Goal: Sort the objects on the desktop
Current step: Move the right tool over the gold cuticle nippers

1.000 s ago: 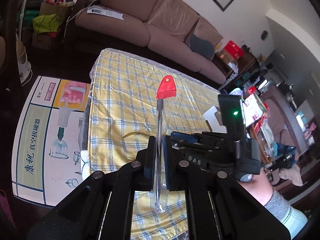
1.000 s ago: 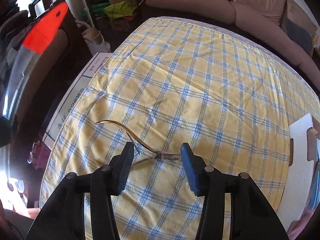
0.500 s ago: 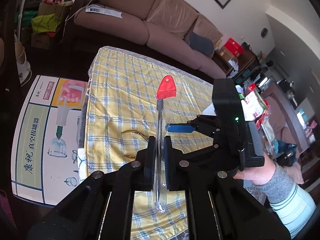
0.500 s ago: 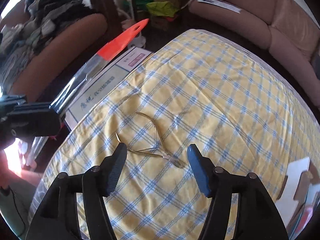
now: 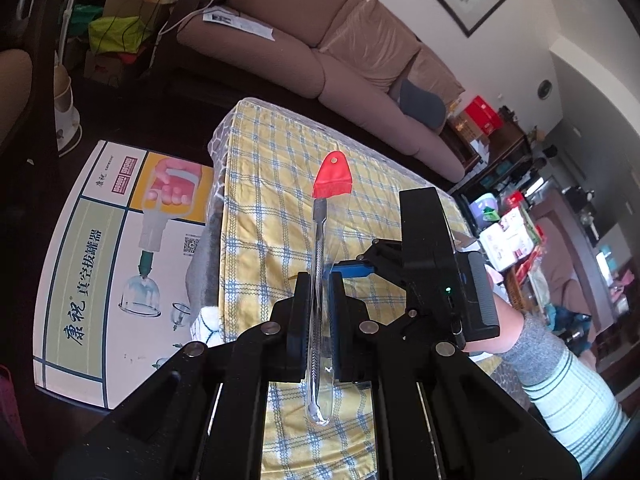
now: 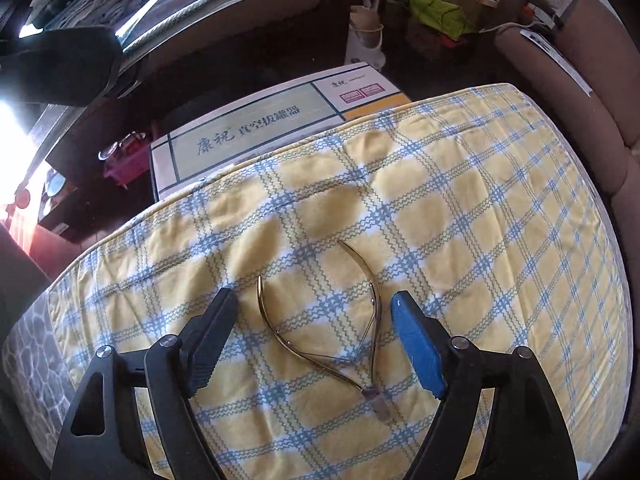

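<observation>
Right gripper (image 6: 312,340) rolled, jaws opening astride gold nippers (image 6: 344,332) (handles point away) near desk's edge; left gripper (image 5: 319,308) pinching packaged pusher (image 5: 318,280)

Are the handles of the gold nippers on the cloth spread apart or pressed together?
Spread apart. The gold nippers lie flat on the checked cloth, their two curved handles fanning wide from the pivot.

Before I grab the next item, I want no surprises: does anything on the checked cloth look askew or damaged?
Nothing stands out. The gold cuticle nipper lies flat and intact on the checked cloth, between the right gripper's opening jaws, untouched.
</observation>
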Demonstrator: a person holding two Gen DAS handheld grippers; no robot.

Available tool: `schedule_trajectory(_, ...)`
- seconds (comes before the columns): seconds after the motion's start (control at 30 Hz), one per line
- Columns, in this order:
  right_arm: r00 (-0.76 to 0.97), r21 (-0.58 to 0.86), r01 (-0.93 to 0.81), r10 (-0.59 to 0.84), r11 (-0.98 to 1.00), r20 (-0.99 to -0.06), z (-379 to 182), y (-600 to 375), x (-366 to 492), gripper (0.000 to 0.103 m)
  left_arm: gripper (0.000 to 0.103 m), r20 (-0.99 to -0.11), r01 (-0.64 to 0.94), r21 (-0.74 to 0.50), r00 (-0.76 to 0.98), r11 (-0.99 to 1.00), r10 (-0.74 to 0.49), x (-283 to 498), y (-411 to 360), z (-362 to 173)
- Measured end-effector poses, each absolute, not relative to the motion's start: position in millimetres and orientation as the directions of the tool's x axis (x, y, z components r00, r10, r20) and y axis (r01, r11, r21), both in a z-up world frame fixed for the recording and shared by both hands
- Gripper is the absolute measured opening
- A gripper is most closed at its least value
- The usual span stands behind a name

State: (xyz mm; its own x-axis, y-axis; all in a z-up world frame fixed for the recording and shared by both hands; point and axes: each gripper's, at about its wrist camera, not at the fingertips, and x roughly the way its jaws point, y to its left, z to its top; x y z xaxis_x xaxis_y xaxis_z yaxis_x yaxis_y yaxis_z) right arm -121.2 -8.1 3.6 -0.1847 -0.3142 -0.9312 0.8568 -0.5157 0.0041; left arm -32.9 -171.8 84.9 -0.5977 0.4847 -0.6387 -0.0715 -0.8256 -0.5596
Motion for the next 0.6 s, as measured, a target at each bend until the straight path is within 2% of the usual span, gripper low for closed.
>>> schedule_trajectory(0.07,-0.188,0.019,0.848,-0.335,-0.529,-0.923,6,-5,-122,0.074,0.008,-0.639,-0.067,-0.561,-0.599,-0.825,0.483,-33,-172,85)
schedule_trajectory(0.1,-0.187,0.033,0.842,-0.349,-0.538,-0.918,10,-2,-123,0.063,0.008,-0.638,-0.068,-0.561,-0.6,-0.825,0.483,-33,-172,85)
schedule_trajectory(0.2,-0.17,0.091,0.807,-0.378,-0.584,-0.91,15,10,-128,0.063,0.008,-0.638,-0.074,-0.556,-0.6,-0.828,0.483,-33,-169,86)
schedule_trajectory(0.33,-0.223,0.098,0.761,-0.4,-0.641,-0.889,28,30,-123,0.063,0.008,-0.636,-0.088,-0.553,-0.597,-0.828,0.488,-33,-160,87)
schedule_trajectory(0.6,-0.389,0.237,0.616,-0.551,-0.751,-0.738,102,104,-109,0.062,0.008,-0.622,-0.17,-0.525,-0.592,-0.834,0.512,-33,-118,110)
